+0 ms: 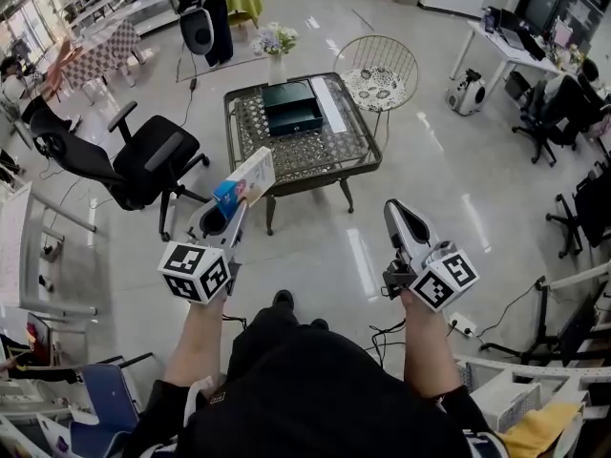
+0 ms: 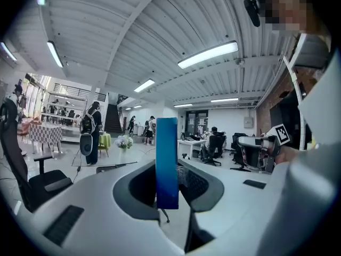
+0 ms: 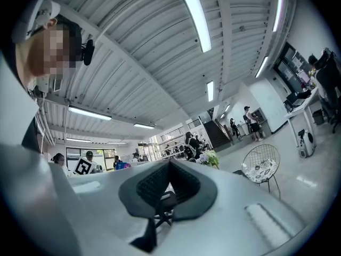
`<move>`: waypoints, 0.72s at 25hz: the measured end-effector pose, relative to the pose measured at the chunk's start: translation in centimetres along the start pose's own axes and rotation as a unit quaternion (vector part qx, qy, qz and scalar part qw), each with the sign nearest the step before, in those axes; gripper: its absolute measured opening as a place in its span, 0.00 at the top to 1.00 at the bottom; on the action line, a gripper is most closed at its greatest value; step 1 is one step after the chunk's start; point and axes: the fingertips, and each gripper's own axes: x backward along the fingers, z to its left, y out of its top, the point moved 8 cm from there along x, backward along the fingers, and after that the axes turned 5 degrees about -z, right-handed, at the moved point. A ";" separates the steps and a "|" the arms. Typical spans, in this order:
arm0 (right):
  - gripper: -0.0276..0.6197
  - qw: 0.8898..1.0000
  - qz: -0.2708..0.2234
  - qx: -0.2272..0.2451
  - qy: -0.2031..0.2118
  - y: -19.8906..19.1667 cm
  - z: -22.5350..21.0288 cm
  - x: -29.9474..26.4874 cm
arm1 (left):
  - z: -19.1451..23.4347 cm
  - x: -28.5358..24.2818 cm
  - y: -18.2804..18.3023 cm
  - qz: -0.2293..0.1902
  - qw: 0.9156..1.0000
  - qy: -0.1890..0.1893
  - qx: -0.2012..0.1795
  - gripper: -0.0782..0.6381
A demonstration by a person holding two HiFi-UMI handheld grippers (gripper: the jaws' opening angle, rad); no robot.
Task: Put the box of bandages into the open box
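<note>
We hold the box of bandages (image 1: 250,176) in the left claw (image 1: 236,201). Its pads pinch the carton across the thin faces near one end, and most of the carton's length stands clear beyond the tips. In the left gripper view the carton (image 2: 167,161) rises upright between the jaws. The right claw (image 1: 402,219) is pressed together and carries nothing. The right gripper view shows its tips (image 3: 169,167) meeting with no object between them.

The carton hangs in the air over the floor, short of the table (image 1: 320,153) and well apart from the open box (image 1: 292,108) standing on the table's far half.

Hazards, in our judgement:
- The grip sits at one end, so a quick swing may pivot the carton in the pads or let it slip out.
- A low approach may strike the table's near rim.
- A white flat piece (image 1: 329,103) lies just beside the open box on its right, and a drifting carton may land on it.

For clearance, the floor ahead is bare. The office chair (image 1: 143,160) stands to the left of the path and the wire chair (image 1: 380,72) is beyond the table's right corner. The room above the table top is free.
</note>
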 end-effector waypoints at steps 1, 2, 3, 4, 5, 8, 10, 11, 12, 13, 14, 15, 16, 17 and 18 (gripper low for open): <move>0.94 1.000 0.002 -0.004 -0.002 -0.1 -0.5 -0.1 | 0.1 -0.3 -0.1 0.001 1.000 0.000 0.004 0.77; 0.94 1.000 0.005 -0.008 -0.005 -0.2 -0.9 -0.2 | 0.4 -0.7 -0.3 0.001 1.000 0.002 0.007 0.77; 0.94 1.000 0.009 -0.012 -0.008 -0.4 -1.4 -0.4 | 0.7 -1.0 -0.4 0.002 1.000 0.003 0.010 0.77; 0.94 1.000 0.013 -0.015 -0.010 -0.7 -1.8 -0.7 | 1.0 -1.4 -0.6 0.002 1.000 0.004 0.013 0.77; 0.94 1.000 0.018 -0.018 -0.011 -1.0 -2.2 -1.2 | 1.5 -1.9 -0.8 0.003 1.000 0.005 0.017 0.77; 0.94 0.999 0.034 -0.022 -0.014 -1.9 -3.5 -3.1 | 3.2 -3.6 -1.4 0.005 1.000 0.006 0.027 0.77; 0.94 0.999 0.044 -0.025 -0.017 -2.4 -4.5 -4.8 | 4.7 -5.1 -1.7 0.006 0.999 0.007 0.034 0.77; 0.94 0.998 0.047 -0.027 -0.018 -2.6 -5.0 -5.8 | 5.6 -6.0 -1.8 0.008 0.999 0.007 0.036 0.77; 0.94 0.998 0.050 -0.029 -0.019 -2.8 -5.6 -6.9 | 6.5 -6.8 -1.8 0.010 0.999 0.007 0.038 0.77; 0.94 0.998 0.053 -0.030 -0.018 -2.9 -6.1 -8.1 | 7.5 -7.8 -1.9 0.011 0.999 0.009 0.038 0.77; 0.94 0.998 0.055 -0.031 -0.018 -3.0 -6.6 -9.3 | 8.5 -8.7 -1.9 0.012 0.999 0.010 0.039 0.77; 0.94 0.998 0.059 -0.031 -0.018 -3.1 -7.1 -10.6 | 9.6 -9.7 -1.8 0.011 0.999 0.010 0.040 0.77; 0.94 0.997 0.062 -0.030 -0.019 -3.3 -7.6 -11.9 | 10.6 -10.7 -1.7 0.009 0.999 0.009 0.042 0.77; 0.94 0.997 0.066 -0.029 -0.019 -3.5 -8.1 -13.2 | 11.6 -11.6 -1.5 0.007 0.999 0.007 0.045 0.77; 0.94 0.997 0.070 -0.028 -0.020 -3.7 -8.4 -14.5 | 12.6 -12.5 -1.4 0.006 0.999 0.005 0.048 0.77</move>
